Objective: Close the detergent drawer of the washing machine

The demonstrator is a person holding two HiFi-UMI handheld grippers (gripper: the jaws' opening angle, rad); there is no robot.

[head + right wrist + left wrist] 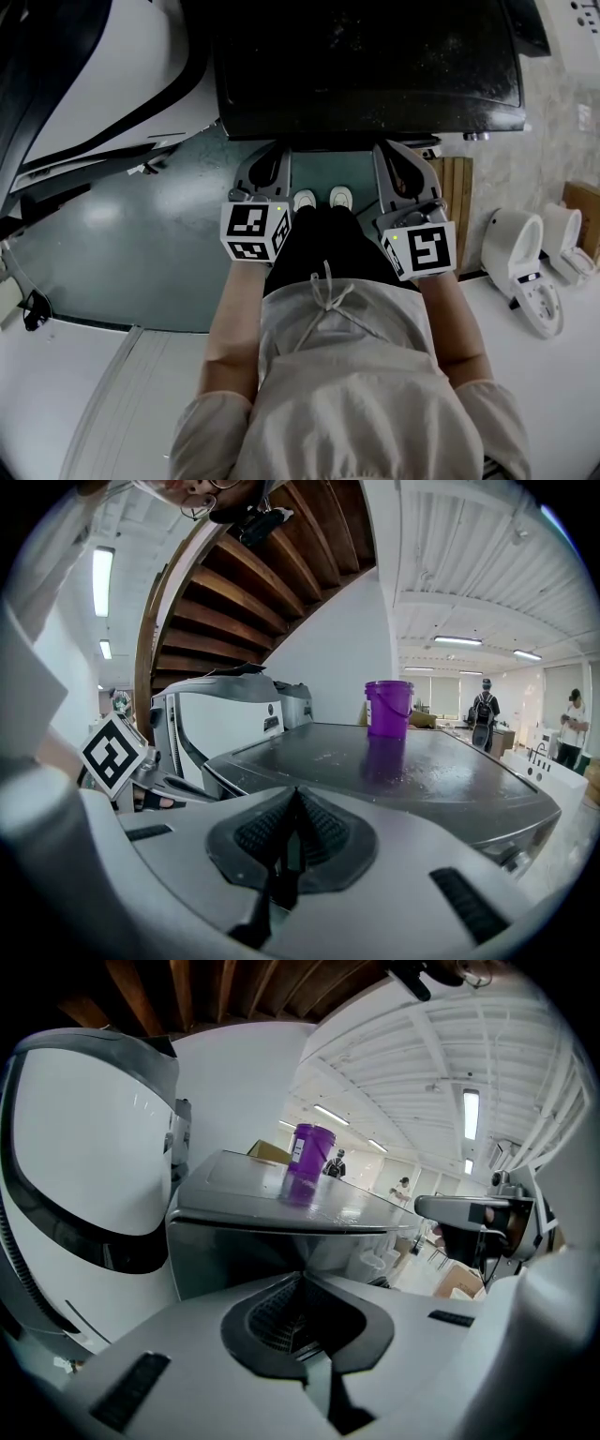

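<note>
The washing machine stands straight ahead of both tools, its dark flat top level with or just above the jaw tips. The main danger, as I judge it, is aiming wrong. The detergent drawer shows in none of the views. It is probably on the front face, below the top's front edge and under the line of the jaws, so a push made at this height would meet the top's rim or slide over it rather than close anything. A hard shove on a drawer sitting crooked could also jam it, or let a closed tip skid off the smooth front.

A big white rounded machine sits close on the outer side of the left gripper. A wide swing of that tool could knock it.

The purple bucket stands on the machine's top, well beyond the tips of the right gripper. I think a jolt to the cabinet might shift it on the wet-looking surface, though it is out of direct reach.

Both tools are held side by side at the person's waist, pointing at the machine and near its front edge. No view shows them touching it. The left gripper has its ribbed pads pressed together with nothing between them. The right gripper is likewise fully closed and empty. Either closed tip could serve as a blunt pusher once lowered to the drawer.
</note>
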